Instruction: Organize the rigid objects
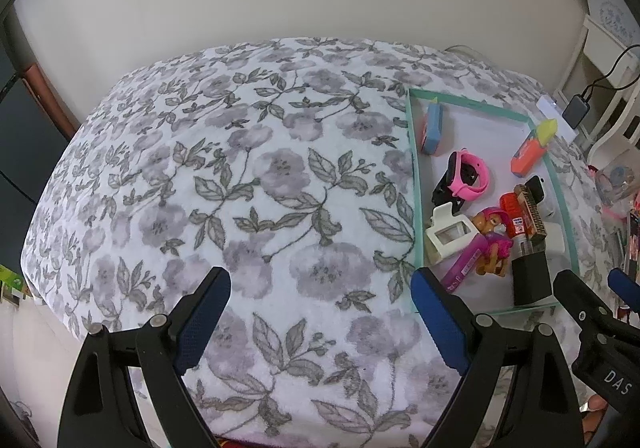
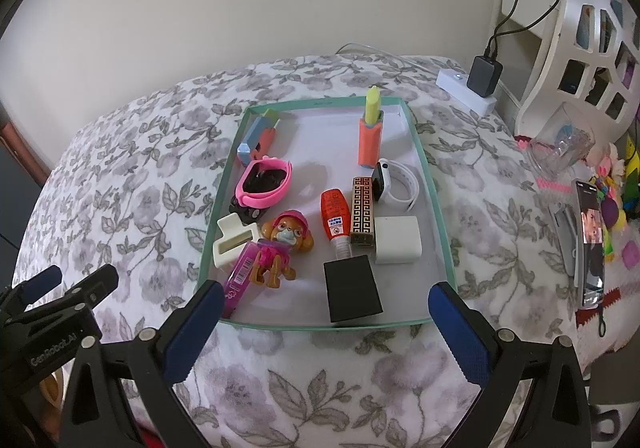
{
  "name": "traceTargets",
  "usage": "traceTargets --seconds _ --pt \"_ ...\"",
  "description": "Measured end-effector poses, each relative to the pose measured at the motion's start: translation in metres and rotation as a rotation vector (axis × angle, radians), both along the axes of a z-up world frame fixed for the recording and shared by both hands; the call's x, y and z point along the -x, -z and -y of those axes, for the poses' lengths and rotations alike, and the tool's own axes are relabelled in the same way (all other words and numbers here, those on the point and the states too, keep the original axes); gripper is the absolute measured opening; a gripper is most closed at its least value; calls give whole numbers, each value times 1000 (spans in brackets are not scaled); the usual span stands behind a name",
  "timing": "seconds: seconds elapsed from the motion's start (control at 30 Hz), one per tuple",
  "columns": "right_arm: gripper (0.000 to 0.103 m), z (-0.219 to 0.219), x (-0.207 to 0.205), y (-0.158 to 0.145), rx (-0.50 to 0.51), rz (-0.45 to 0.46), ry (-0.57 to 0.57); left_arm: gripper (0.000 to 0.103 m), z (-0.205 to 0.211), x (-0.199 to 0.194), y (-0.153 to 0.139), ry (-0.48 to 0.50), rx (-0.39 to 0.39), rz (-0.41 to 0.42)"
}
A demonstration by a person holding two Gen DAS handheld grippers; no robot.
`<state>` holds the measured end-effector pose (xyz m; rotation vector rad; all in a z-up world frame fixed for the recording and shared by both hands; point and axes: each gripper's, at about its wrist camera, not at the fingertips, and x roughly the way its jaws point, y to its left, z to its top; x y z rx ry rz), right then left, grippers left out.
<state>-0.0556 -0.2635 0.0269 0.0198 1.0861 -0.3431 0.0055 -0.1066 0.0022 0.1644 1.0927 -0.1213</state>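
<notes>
Your left gripper [image 1: 320, 312] hangs wide open over the bare floral blanket [image 1: 248, 184], holding nothing. Your right gripper [image 2: 326, 320] is spread wide too, empty, its fingers flanking the near rim of the green-edged tray [image 2: 428, 172]. Inside the tray: the black block [image 2: 352, 288] nearest you, the puppy figure [image 2: 280, 248], the pink watch [image 2: 264, 184], and the white charger [image 2: 396, 240].

A shallow teal-rimmed tray [image 2: 434, 204] fills the frame's centre, holding small items lying flat — a pink watch [image 2: 264, 182] at left, a puppy figure [image 2: 282, 248] lower centre, a black box [image 2: 352, 288] at the near rim, an orange-and-yellow highlighter [image 2: 371, 128] at upper right.
</notes>
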Motion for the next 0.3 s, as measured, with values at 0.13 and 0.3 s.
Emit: traceTargets --seconds 0.13,0.3 --pt "103 1 -1 1 2 -6 -5 92 -1 0 1 -3 -3 -4" --pt "103 2 0 2 3 -8 -7 92 -1 -1 2 -5 2 0"
